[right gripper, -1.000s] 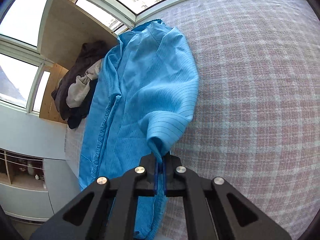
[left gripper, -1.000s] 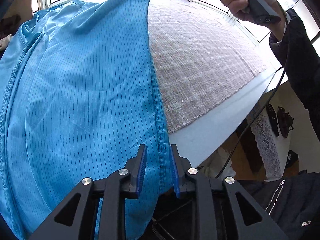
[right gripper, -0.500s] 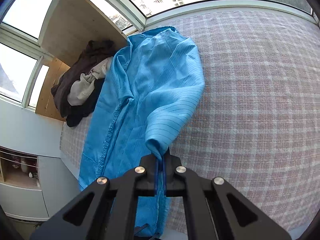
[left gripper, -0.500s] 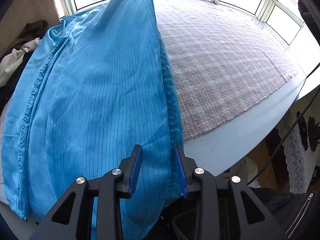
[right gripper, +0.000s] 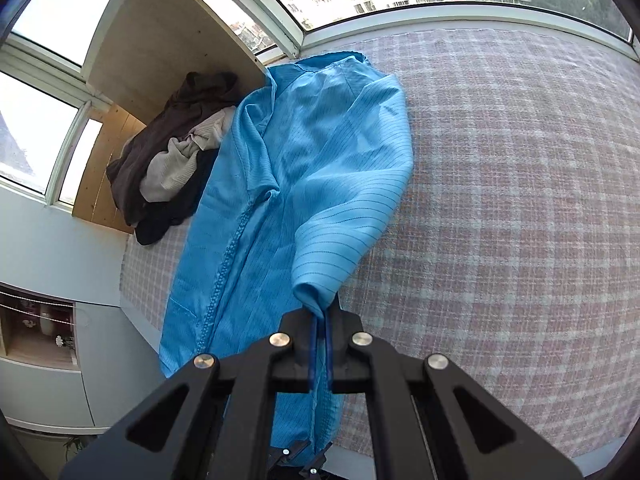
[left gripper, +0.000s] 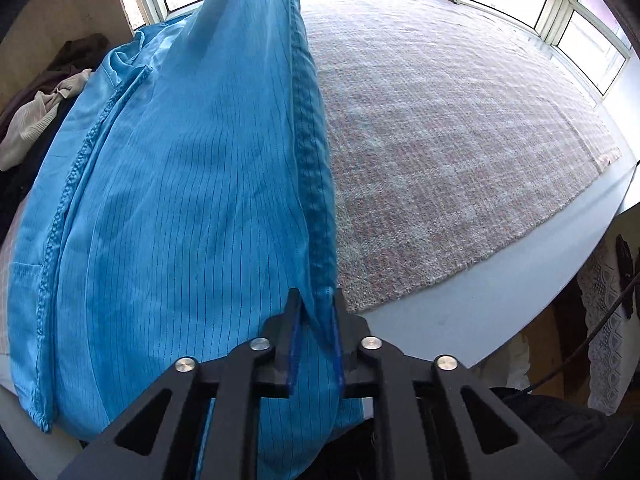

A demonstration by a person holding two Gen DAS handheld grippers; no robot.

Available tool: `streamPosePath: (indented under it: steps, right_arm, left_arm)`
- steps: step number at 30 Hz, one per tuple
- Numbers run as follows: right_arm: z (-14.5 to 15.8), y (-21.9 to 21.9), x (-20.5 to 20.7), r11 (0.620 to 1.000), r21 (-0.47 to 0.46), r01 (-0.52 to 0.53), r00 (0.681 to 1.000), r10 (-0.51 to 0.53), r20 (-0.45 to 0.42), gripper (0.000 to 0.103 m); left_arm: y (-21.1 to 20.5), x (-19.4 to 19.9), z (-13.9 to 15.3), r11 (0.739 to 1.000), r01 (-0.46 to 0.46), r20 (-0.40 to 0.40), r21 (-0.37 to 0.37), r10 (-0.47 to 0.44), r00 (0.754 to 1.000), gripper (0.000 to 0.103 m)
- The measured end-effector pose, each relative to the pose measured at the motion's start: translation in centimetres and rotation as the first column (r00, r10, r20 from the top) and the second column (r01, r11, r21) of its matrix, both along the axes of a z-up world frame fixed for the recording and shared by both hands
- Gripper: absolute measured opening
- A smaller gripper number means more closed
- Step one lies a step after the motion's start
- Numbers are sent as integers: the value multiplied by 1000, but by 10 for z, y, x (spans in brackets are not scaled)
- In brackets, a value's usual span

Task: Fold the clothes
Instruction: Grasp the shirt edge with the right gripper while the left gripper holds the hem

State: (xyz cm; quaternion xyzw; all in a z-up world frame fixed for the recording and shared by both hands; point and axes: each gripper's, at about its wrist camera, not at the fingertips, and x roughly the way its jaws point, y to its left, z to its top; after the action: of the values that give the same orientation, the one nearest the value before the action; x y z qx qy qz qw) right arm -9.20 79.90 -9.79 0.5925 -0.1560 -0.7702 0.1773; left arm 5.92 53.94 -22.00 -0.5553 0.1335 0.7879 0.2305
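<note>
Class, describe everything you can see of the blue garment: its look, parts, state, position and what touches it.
The blue garment is a bright, thin, smooth-looking fabric with fine dark pinstripes. A stitched seam or closure runs down its length, and a hemmed edge shows in the left view. It lies lengthwise on the checked mat, its far end near a pile of dark and beige clothes. One side is lifted: the right tool pinches a bunched fold, and the left tool grips the hem.
</note>
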Motion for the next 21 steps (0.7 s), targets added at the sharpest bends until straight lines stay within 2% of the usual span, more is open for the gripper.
streamPosePath:
  steps: [6,11,15,19,21]
  right_arm:
    - [-5,-3,-4,1000,27,15,1000,-14,-19,3]
    - [-10,-16,-15,1000,16,19,1000,-18,-19,3]
    - [-4,-54,-25,999,11,-36,999,36,-33,3]
    - [-2,-113,-40,995,29,-100,994,101,-49,3]
    - [-7,-146,-50,989,64,-130,989,134,-56,3]
  left_arm:
    - [-31,-3,21,991,6,38,133,-11,999,1]
    - [-77,-20,45,958,-81,125,273,48,991,1]
    - [-122,-33,58,931,-147,164,333,96,982,1]
    - [-176,-46,56,900,-205,223,385,125,967,1]
    - [-198,-58,49,898,-219,243,380,131,961,1]
